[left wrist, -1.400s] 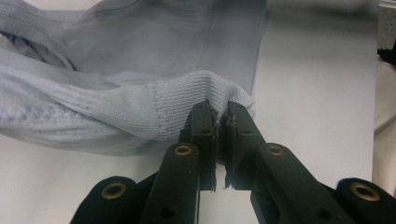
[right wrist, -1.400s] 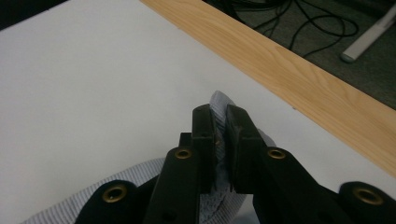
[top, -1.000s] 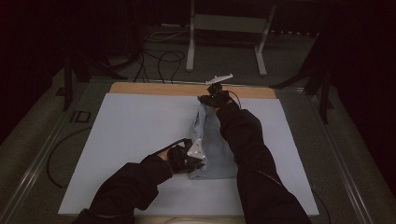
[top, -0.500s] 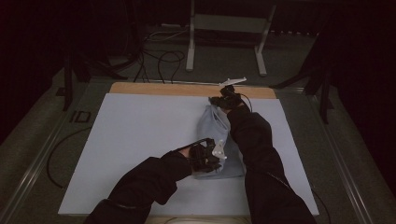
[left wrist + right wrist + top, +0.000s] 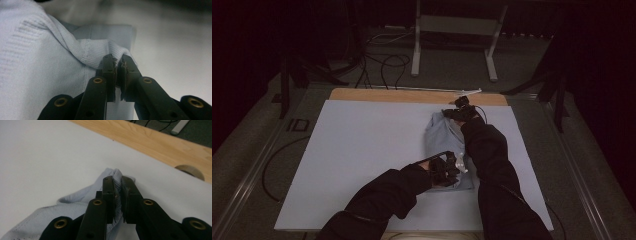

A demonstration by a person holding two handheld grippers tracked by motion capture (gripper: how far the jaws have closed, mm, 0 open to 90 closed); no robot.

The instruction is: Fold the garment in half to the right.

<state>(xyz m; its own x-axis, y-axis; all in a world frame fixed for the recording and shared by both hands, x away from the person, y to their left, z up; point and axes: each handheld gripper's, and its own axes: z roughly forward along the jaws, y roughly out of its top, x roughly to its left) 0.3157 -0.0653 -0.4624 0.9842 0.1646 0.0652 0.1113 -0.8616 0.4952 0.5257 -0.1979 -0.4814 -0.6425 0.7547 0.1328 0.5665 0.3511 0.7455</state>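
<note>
Pale grey-white sheeting covers most of the bench [image 5: 362, 165], leaving a strip of bare light wood along the far edge [image 5: 412, 96]. In the right gripper view that wooden strip runs across the top right, with a round cut-out in it near the right border.

On the right half of the sheet, between the far edge and the near edge and closer to the right side, lies a light blue knitted garment [image 5: 442, 142]. It is folded into a long, narrow shape that runs from far to near. In the left gripper view its ribbed knit and a folded hem are plain to see [image 5: 45, 62].

The right hand-held gripper [image 5: 460, 111] is at the garment's far end, near the wooden strip. Its jaws are closed tight on a pinch of the blue cloth, which pokes up between the tips [image 5: 117, 185].

The left hand-held gripper [image 5: 452, 167] is at the garment's near end, towards the near edge of the bench. Its jaws are likewise closed, clamping a fold of the knit that bunches over the tips [image 5: 119, 65].

Both dark sleeves come in from the near edge.
</note>
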